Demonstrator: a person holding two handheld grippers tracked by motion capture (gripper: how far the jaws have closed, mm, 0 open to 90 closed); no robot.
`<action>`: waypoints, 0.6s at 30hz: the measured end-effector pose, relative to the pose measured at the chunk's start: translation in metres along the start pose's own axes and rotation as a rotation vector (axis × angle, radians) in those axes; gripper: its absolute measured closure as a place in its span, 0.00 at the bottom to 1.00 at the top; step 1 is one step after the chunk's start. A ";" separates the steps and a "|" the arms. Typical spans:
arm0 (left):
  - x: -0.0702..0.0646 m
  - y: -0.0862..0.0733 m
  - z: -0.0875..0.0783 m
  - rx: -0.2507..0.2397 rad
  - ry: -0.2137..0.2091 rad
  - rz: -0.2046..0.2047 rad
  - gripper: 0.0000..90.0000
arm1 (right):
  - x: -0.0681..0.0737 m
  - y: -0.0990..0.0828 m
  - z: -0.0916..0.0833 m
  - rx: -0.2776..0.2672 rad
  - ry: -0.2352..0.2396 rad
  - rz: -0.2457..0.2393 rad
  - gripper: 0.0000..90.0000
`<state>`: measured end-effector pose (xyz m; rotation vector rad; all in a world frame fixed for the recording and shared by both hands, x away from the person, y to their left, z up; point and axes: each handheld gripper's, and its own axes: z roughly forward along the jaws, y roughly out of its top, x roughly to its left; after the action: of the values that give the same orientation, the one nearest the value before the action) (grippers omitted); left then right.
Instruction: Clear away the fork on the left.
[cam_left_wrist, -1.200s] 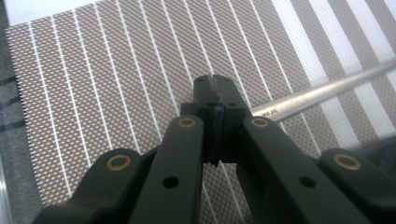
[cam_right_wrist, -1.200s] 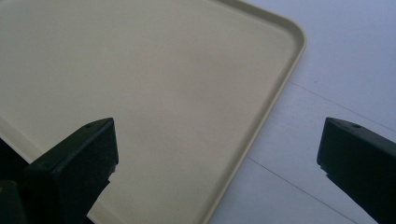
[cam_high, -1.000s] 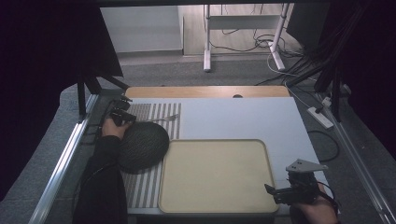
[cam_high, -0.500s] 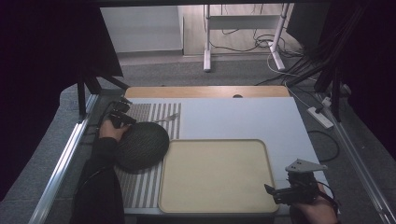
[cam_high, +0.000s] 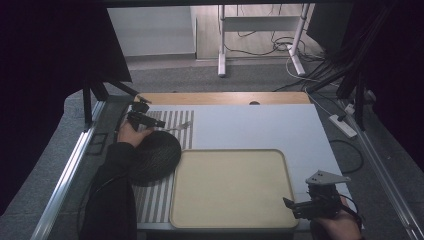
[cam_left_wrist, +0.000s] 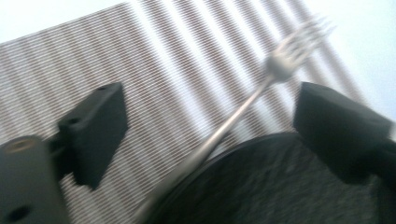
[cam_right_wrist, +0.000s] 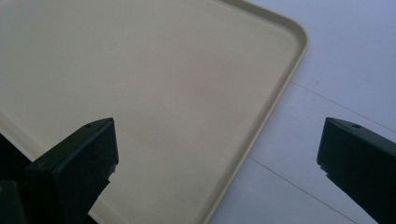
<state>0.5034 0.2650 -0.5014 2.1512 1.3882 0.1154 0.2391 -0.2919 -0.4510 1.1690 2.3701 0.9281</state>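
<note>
Both grippers gape wide and hold nothing; the left gripper (cam_left_wrist: 205, 126) straddles a fork (cam_left_wrist: 243, 107) lying on the striped mat (cam_left_wrist: 154, 70) against the dark plate (cam_left_wrist: 280, 186) (likely the pick); lower squarely, close on the handle; right gripper (cam_high: 300, 207) waits by the tray (cam_high: 230, 192).

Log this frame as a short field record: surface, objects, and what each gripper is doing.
surface: white table with a striped mat at its left
tray: beige tray, nothing in it
plate: dark plate on the mat
fork: fork beside the plate
left gripper: left gripper open, straddling the fork handle
right gripper: right gripper open over the tray's corner
</note>
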 end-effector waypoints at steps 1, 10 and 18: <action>-0.003 0.002 0.002 0.007 -0.004 0.016 0.06 | 0.000 0.000 0.000 0.002 0.000 0.000 0.00; -0.020 0.014 0.027 0.092 0.013 0.092 0.01 | 0.000 0.000 0.000 0.003 0.000 0.002 0.00; -0.024 0.018 0.047 0.175 0.090 0.138 0.03 | -0.001 0.000 0.000 -0.001 0.003 0.006 0.00</action>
<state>0.5241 0.2197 -0.5267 2.4134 1.3424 0.1500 0.2397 -0.2924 -0.4513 1.1759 2.3690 0.9342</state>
